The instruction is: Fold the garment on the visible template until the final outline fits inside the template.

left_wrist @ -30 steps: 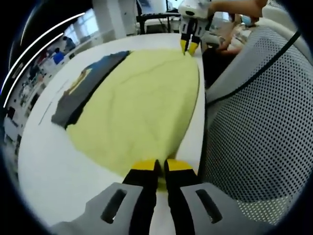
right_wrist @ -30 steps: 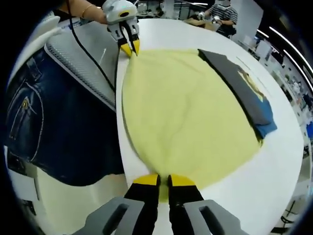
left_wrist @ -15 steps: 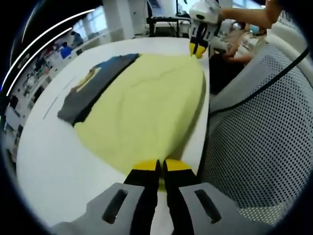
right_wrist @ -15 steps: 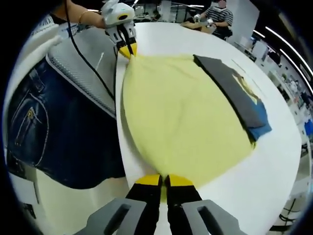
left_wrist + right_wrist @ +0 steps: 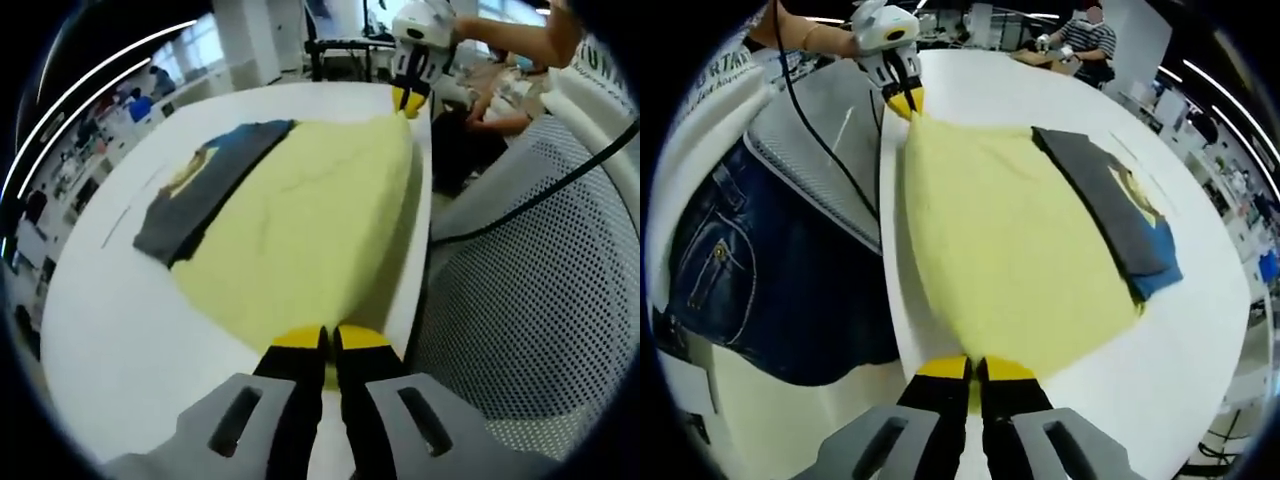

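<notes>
Since the fold needs both near corners carried together, the left gripper [image 5: 328,345] in the left gripper view is clamped tight on the near edge of the yellow garment [image 5: 305,215], jaws pinched together with cloth between the yellow tips. At the far end of that same edge the right gripper [image 5: 408,98] has the other corner nipped too, so the hem looks stretched taut between them along the edge of the white table [image 5: 110,320] next to the person's mesh vest [image 5: 530,280]. A folded dark shirt [image 5: 200,185] lies touching the garment's far side. Compared with a second ago, the yellow sheet looks narrower and the far corner is pulled up into more of a peak, so I'd guess the edge is being lifted to swing across.

Over in the right gripper view it's the mirror story: right gripper [image 5: 976,372] closed on yellow garment [image 5: 1010,240], left gripper [image 5: 905,100] pinching the far corner by the jeans [image 5: 760,290]. The dark shirt [image 5: 1115,215] sits on the table [image 5: 1180,350] against the garment. Versus a second back, the near edge has drawn in off the table rim. I can't make out any template outline.
</notes>
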`<state>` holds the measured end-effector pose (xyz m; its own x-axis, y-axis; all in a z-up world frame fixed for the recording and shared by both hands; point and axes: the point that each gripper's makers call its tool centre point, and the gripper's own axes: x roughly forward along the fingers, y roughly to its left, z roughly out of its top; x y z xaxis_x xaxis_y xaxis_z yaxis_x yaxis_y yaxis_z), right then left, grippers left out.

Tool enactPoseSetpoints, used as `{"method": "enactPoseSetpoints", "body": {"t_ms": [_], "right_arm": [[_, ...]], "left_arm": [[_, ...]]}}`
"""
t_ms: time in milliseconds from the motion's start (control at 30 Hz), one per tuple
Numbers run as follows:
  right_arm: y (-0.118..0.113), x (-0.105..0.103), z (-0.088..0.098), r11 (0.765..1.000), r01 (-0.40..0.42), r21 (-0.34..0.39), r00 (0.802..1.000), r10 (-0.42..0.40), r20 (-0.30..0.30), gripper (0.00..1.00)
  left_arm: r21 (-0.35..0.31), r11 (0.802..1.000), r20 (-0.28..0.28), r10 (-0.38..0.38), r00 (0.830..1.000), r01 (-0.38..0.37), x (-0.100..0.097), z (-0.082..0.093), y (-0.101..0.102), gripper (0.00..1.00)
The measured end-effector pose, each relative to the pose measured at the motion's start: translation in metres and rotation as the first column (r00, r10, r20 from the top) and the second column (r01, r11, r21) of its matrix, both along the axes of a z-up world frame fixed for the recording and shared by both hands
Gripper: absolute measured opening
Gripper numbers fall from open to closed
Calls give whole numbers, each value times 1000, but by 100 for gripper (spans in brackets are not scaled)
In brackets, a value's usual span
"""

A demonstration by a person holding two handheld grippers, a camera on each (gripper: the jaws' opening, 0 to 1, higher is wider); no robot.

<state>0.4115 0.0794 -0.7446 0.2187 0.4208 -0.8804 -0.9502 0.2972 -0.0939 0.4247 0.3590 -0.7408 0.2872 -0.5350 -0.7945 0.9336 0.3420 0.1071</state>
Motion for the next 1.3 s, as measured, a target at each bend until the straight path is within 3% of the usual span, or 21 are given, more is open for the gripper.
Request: {"method": "enactPoseSetpoints", "body": {"t_ms": [367,1300], "right_arm": [[0,2,14,1000,-10,4,1000,10,16,0],[1,-12,40,998,-57,-5,998,57,-29,0]], "left_arm": [[-18,1000,-2,-13,1000,13,-6,16,0,1],[24,998,-109,-58,992,61,-25,40,4,1]]}}
